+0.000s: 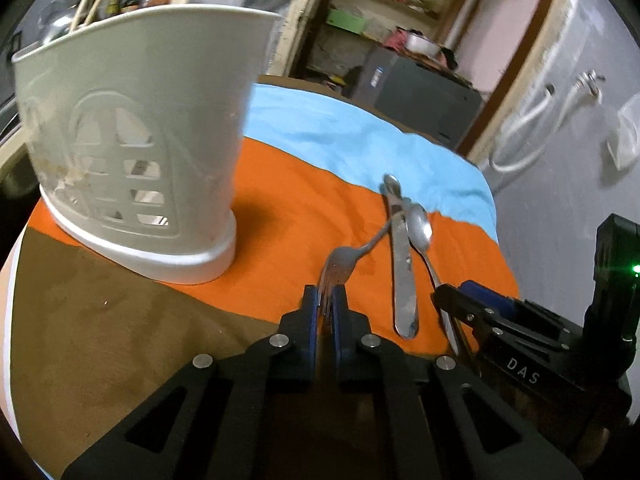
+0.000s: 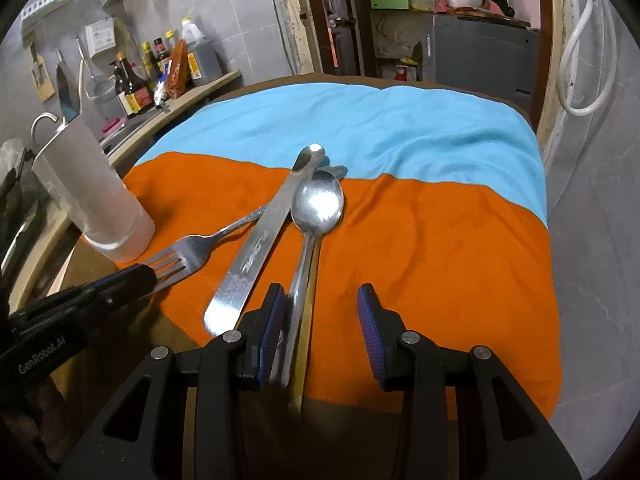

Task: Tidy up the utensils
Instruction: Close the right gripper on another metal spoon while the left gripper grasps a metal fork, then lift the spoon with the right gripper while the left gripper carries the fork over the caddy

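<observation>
Readable markings: "DAS" on the body of my right fingers (image 1: 450, 300) as seen from the left wrist, and "CenRobot.AI" on the body of my left fingers (image 2: 150, 276) as seen from the right wrist. The flat steel utensil (image 2: 256, 248) carries embossed lettering I cannot read.

My left fingers are closed on the tines of the fork (image 1: 340, 266), whose handle runs away under the flat utensil. My right fingers stand partly open and hold nothing; the spoon's (image 2: 318, 204) handle lies between them, close beside the left pad (image 2: 272, 320), with a yellowish stick alongside it.

All three utensils lie crossed on the orange and blue cloth (image 2: 440, 240) over the desk. The white utensil holder (image 1: 140, 140) stands near, to the left, with sticks rising from it. Sauce bottles (image 2: 136, 84) line the counter behind.
</observation>
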`<state>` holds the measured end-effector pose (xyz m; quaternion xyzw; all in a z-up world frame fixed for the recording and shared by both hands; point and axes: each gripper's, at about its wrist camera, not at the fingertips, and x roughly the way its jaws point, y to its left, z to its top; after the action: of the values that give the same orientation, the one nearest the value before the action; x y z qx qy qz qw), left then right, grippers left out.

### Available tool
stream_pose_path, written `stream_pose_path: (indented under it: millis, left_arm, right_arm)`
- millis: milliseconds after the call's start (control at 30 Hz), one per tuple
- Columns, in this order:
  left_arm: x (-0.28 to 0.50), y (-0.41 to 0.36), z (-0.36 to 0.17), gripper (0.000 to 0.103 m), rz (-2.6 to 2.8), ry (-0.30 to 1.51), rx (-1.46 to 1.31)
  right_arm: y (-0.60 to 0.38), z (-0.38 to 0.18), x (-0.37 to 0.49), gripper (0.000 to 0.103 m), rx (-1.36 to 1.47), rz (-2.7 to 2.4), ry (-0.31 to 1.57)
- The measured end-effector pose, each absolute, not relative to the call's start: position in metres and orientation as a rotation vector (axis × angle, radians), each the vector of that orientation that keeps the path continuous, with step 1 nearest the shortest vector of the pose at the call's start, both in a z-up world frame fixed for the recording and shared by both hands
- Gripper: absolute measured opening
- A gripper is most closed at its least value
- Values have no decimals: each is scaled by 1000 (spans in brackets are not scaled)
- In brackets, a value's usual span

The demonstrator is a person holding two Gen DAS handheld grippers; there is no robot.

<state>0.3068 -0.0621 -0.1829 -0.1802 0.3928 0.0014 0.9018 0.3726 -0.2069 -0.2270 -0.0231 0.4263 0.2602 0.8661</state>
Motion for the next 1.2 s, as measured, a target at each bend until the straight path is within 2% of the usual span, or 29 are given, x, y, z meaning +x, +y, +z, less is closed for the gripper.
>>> stream_pose_path:
  millis: [233,467,833,933,1200]
  left_arm:
    - [300,-53,-175,2,66,745,-415]
    - [295,-55,-161,2,131,656,-408]
    - [292,-54,-154,2,189,602,-385]
    - [292,-58,-151,2,191,581,-365]
    - [286,-64,-134,0,179,502,-301]
  right_arm:
    - [-197,-218,397,36,-57,563,850]
    - [-185,-227,426,36,-84,580,941]
    - [-164,-229,445,39,-192,559,954]
    - [-165,-229,443,33,-201,546,945]
    - [-187,-213,430,32,-88,588,846]
